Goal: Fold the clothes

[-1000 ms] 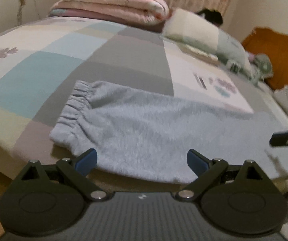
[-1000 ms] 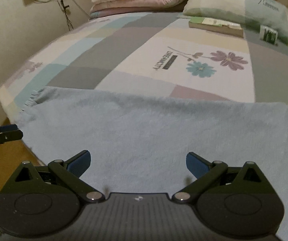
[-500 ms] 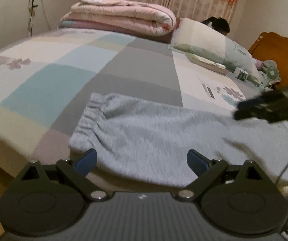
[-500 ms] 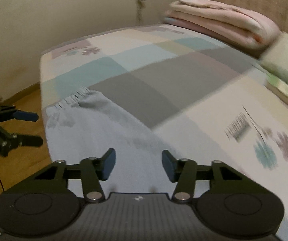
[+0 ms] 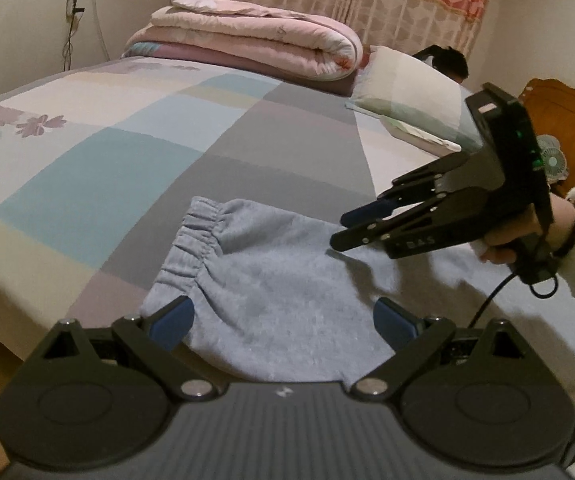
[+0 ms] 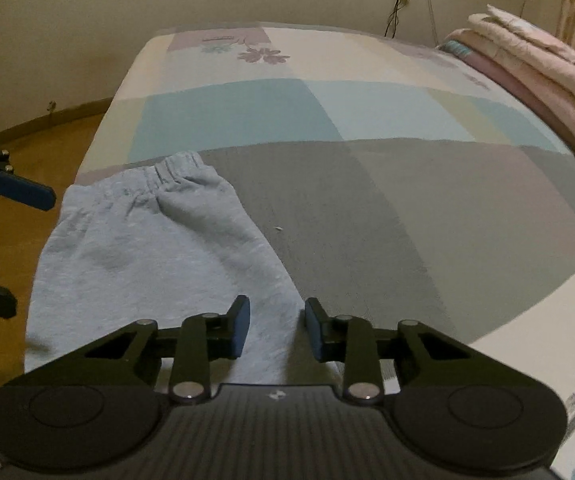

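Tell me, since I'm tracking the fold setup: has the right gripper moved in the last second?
Yes. In the left wrist view the right gripper has swung in from the right edge, over the grey garment toward its elastic cuff, jaws narrowed but apart.

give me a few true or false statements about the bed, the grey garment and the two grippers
1. The grey garment lies flat on the bed. True.
2. The left gripper is clamped on the cuff. False: it is open and holds nothing.
3. The right gripper is partly open, over the garment's far edge. True.
4. The garment's elastic cuff points toward the pillow. False: it points away from it.
5. The folded quilt is blue. False: pink.
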`<state>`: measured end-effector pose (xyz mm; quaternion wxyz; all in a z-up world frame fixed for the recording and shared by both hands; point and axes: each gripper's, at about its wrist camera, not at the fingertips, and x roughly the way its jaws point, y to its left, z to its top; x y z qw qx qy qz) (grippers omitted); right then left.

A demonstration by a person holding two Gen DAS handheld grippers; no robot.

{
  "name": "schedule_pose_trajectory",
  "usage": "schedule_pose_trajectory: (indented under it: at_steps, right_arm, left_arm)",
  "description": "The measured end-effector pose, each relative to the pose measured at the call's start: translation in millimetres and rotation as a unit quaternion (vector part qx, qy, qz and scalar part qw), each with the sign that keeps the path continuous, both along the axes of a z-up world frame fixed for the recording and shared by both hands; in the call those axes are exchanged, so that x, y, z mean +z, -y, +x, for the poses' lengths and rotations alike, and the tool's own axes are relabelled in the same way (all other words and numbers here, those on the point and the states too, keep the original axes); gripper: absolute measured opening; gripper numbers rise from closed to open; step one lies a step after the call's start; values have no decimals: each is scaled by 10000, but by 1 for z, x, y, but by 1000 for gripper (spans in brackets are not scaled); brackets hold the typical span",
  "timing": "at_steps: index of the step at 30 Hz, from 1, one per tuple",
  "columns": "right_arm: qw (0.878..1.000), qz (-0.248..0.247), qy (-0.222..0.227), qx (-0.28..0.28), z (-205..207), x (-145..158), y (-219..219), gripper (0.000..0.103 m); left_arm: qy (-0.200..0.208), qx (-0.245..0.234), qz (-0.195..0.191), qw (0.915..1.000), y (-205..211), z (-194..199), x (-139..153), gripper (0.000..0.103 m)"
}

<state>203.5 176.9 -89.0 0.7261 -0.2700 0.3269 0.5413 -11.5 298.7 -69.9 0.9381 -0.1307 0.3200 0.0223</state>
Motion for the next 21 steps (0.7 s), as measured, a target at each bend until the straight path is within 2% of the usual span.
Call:
schedule_pose_trajectory:
  at_steps: [8, 10, 14, 16, 17, 19, 21]
  right_arm:
    - [9978, 17, -299, 583, 4, 1, 1, 36]
    - [9974, 19, -443, 560, 12, -2, -3, 36]
    - [9932, 268, -1072, 361, 33, -9, -4, 36]
    - [9931, 293, -1086, 324, 32, -9, -3, 35]
    - [9934, 296, -1066, 312, 31, -8, -3, 34]
    - [9938, 303, -1028, 287, 29, -7, -1, 17]
    - [9943, 310, -989, 261, 26, -7, 0, 10]
  left_arm:
    - [29, -126, -71, 9999, 2, 10, -3, 96]
    - [26, -138, -88, 9999, 3, 11, -4, 96]
    - [18, -162, -122, 9998, 5, 12, -6, 96]
    - [10, -166, -131, 9998, 6, 13, -7, 96]
    - [5, -157, -133, 9998, 5, 12, -7, 96]
    - [6, -145, -147, 9998, 4, 12, -8, 96]
    - [21, -145, -173, 9997, 2, 13, -8, 96]
